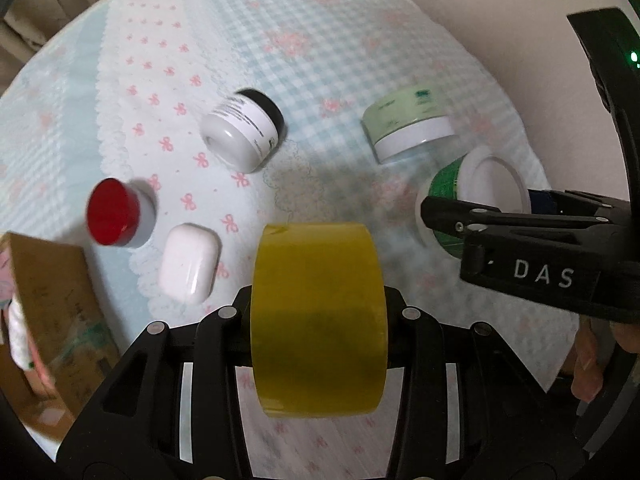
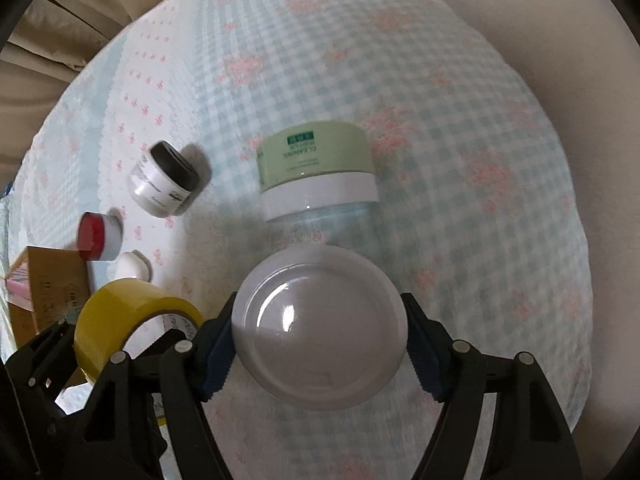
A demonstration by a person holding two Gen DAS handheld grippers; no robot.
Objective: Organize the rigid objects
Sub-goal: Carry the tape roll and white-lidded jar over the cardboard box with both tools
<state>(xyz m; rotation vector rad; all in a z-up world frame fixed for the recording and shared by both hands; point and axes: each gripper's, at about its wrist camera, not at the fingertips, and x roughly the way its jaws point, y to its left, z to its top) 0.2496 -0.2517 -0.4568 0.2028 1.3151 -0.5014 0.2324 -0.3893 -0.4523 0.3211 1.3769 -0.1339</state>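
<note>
Yellow tape roll [image 1: 318, 320] gripped by left claw [image 1: 316, 312]; right claw [image 2: 320, 340] grips white-lidded jar [image 2: 320, 332].

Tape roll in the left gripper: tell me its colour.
Translucent yellow. The tape roll shows best in the left wrist view, clamped between the left gripper fingers.

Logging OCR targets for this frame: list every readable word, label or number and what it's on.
"DAS": white letters on the right gripper body, in the left wrist view.
"CLEANING WATER": pale green jar, printed upside down in the right wrist view; the second word is only half legible.
White jar with black lid: label lines too blurred to read.
Cardboard box: printing too blurred to read.
Yellow tape roll: no text.
</note>
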